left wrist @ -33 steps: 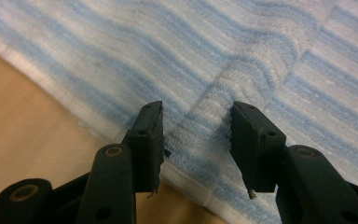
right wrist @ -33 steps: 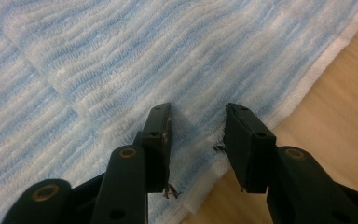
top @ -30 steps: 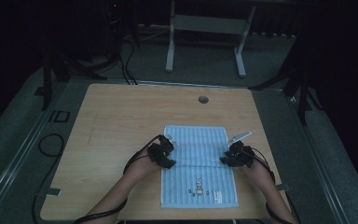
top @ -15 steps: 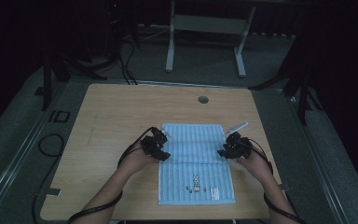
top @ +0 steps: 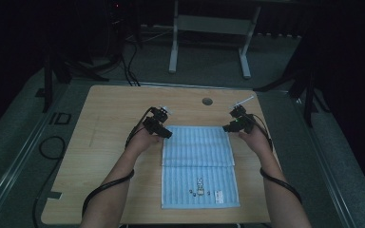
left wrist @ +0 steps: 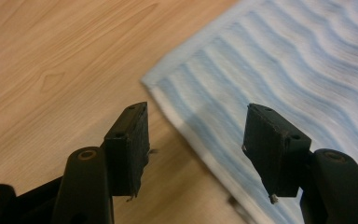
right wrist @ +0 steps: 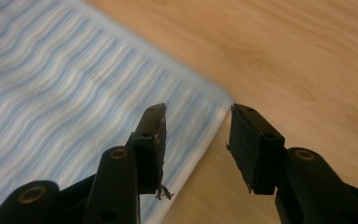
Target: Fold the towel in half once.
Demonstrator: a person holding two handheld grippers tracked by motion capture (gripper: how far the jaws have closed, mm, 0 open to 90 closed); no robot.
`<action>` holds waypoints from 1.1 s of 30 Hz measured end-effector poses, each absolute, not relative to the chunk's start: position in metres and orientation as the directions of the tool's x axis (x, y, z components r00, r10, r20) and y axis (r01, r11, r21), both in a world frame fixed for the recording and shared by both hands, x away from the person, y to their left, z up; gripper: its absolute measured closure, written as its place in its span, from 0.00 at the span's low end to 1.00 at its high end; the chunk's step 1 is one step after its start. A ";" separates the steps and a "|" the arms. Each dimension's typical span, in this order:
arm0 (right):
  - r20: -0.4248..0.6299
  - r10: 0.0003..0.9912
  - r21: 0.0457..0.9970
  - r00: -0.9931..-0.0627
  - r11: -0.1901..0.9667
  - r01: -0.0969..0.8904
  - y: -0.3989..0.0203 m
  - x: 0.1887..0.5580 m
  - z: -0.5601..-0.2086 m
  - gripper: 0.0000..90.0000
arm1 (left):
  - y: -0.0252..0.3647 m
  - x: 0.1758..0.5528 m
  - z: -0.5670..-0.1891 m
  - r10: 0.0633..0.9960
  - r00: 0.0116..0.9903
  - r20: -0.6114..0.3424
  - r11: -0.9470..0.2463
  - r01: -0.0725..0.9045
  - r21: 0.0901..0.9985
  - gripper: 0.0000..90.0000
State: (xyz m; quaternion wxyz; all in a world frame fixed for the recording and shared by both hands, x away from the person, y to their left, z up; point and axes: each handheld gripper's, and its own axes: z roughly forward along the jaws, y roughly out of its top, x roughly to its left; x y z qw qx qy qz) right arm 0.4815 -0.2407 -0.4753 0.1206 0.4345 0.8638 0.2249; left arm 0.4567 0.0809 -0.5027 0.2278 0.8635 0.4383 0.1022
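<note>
Your light blue striped terry towel [top: 198, 164] lies flat on the pale wooden table [top: 104, 156], its far part doubled over the near one, with a small embroidered figure near the front hem. It should be soft, light and floppy, with nothing to break, so pinch it at the far corners, taking in the hem. Your left gripper [left wrist: 193, 140] and right gripper [right wrist: 196, 142] each hang over one such corner; their jaws have just been opening and stand apart, holding nothing.

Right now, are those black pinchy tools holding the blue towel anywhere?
No. Both tools, left and right, have just been opening, with nothing gripped. The towel lies folded on the table, its far corners free below them.
</note>
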 end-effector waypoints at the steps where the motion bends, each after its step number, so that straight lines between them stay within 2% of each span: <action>1: -0.007 0.812 0.489 -0.583 0.512 0.706 -0.239 0.485 -0.478 0.59 | 0.083 0.462 -0.507 0.818 0.575 -0.023 -0.499 0.729 0.469 0.45; 9: 0.019 0.829 0.434 -0.559 0.496 0.752 -0.226 0.497 -0.503 0.55 | 0.082 0.473 -0.522 0.830 0.556 -0.052 -0.477 0.754 0.451 0.45; 11: 0.054 0.846 0.429 -0.530 0.460 0.777 -0.228 0.503 -0.509 0.55 | 0.080 0.475 -0.523 0.841 0.539 -0.056 -0.458 0.762 0.458 0.46; 15: 0.034 0.865 0.412 -0.500 0.444 0.796 -0.230 0.507 -0.517 0.56 | 0.072 0.478 -0.531 0.829 0.557 -0.040 -0.485 0.754 0.443 0.45; 18: 0.038 0.865 0.397 -0.500 0.446 0.802 -0.230 0.507 -0.520 0.56 | 0.068 0.479 -0.532 0.827 0.560 -0.045 -0.479 0.744 0.465 0.45; 20: 0.005 0.864 0.381 -0.503 0.463 0.800 -0.229 0.507 -0.523 0.58 | 0.065 0.479 -0.532 0.827 0.561 -0.026 -0.488 0.741 0.461 0.45; 21: -0.004 0.857 0.387 -0.515 0.476 0.789 -0.228 0.506 -0.525 0.59 | 0.063 0.478 -0.532 0.821 0.571 -0.022 -0.497 0.732 0.466 0.51; 23: -0.003 0.859 0.388 -0.511 0.472 0.791 -0.228 0.506 -0.525 0.61 | 0.060 0.476 -0.532 0.816 0.577 -0.021 -0.501 0.726 0.470 0.53; 26: -0.004 0.854 0.393 -0.521 0.480 0.784 -0.225 0.503 -0.524 0.82 | 0.056 0.473 -0.531 0.805 0.592 -0.034 -0.507 0.717 0.477 0.70; 27: -0.011 0.837 0.385 -0.547 0.508 0.770 -0.219 0.500 -0.524 0.93 | 0.054 0.472 -0.531 0.795 0.605 -0.044 -0.516 0.713 0.475 0.87; 30: -0.043 0.826 0.368 -0.562 0.536 0.760 -0.213 0.498 -0.522 0.96 | 0.051 0.471 -0.529 0.786 0.616 -0.050 -0.530 0.713 0.459 0.93; 33: -0.036 0.823 0.396 -0.566 0.532 0.748 -0.213 0.496 -0.514 0.96 | 0.053 0.470 -0.521 0.784 0.615 -0.082 -0.509 0.714 0.480 0.95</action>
